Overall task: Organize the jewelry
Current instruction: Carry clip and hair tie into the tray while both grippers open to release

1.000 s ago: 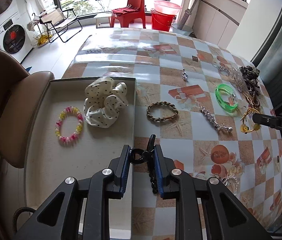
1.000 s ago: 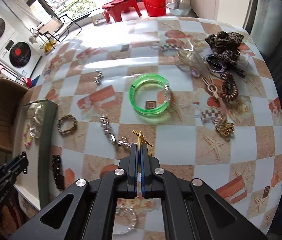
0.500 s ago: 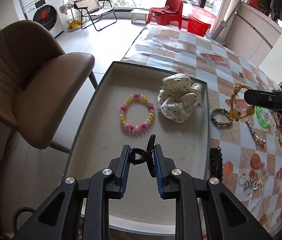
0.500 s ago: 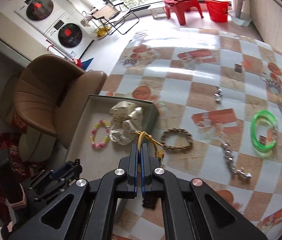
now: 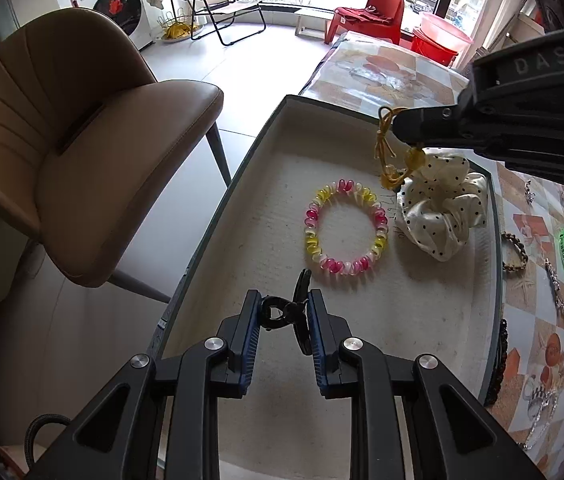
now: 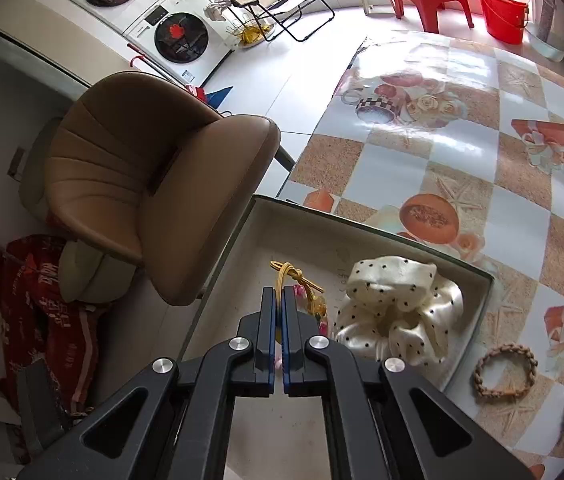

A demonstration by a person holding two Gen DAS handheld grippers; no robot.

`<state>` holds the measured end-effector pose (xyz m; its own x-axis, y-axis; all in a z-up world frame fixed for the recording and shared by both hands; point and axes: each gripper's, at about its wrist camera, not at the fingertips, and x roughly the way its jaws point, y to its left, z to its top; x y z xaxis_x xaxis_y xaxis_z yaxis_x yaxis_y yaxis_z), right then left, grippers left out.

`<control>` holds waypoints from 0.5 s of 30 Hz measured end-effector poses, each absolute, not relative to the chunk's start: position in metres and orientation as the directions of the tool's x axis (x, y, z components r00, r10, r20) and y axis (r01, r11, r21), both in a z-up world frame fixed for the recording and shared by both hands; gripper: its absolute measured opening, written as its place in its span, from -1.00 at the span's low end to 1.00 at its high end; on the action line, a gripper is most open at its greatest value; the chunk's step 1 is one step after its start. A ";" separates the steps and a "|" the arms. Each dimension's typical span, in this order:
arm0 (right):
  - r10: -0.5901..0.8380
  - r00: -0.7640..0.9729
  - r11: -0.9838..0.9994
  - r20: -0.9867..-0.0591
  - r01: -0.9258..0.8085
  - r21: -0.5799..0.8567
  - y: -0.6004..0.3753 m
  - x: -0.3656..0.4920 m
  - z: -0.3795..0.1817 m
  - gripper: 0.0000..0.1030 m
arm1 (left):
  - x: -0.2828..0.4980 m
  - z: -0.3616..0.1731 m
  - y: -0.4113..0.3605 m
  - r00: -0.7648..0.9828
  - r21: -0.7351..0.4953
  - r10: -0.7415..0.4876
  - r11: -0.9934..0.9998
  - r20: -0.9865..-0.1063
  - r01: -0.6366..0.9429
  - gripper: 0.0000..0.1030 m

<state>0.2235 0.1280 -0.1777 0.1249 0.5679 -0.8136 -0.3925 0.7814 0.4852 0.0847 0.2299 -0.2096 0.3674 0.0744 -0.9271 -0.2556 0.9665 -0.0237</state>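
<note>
Both grippers now hanging over the tray (image 5: pixel 265 168), having crossed from the table (image 6: pixel 482 128); both items nearing drop-off. Left gripper (image 5: pixel 282 320) clamping a black hair clip (image 5: pixel 296 312) just short of the bead bracelet (image 5: pixel 346 232). Right gripper (image 6: pixel 277 320) pinching shut on a yellow cord hair tie (image 6: pixel 290 276), dangling beside the dotted scrunchie (image 6: pixel 398 312)

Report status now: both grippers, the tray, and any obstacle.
Left gripper shut on black clip; right gripper shut on yellow cord. Both over tray. Scrunchie close beside cord.
</note>
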 end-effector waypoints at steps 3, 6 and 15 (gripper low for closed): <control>0.544 0.135 0.795 -0.828 -0.400 0.457 0.138 0.231 -0.187 -0.95 | 0.089 -0.217 0.230 0.356 -0.019 0.074 0.968 -0.931 -0.250 -0.48; 0.511 0.142 0.810 -0.848 -0.410 0.419 0.143 0.234 -0.196 -0.95 | 0.090 -0.222 0.229 0.351 -0.002 0.085 0.971 -0.932 -0.240 -0.48; 0.470 0.107 0.832 -0.876 -0.386 0.399 0.146 0.242 -0.222 -0.95 | 0.092 -0.230 0.223 0.339 0.040 0.117 0.973 -0.933 -0.227 -0.47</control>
<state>0.2424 0.1459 -0.2224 0.1065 0.4695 -0.8765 -0.3860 0.8319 0.3987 0.0917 0.2226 -0.2297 0.3393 0.1171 -0.9334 -0.2272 0.9730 0.0395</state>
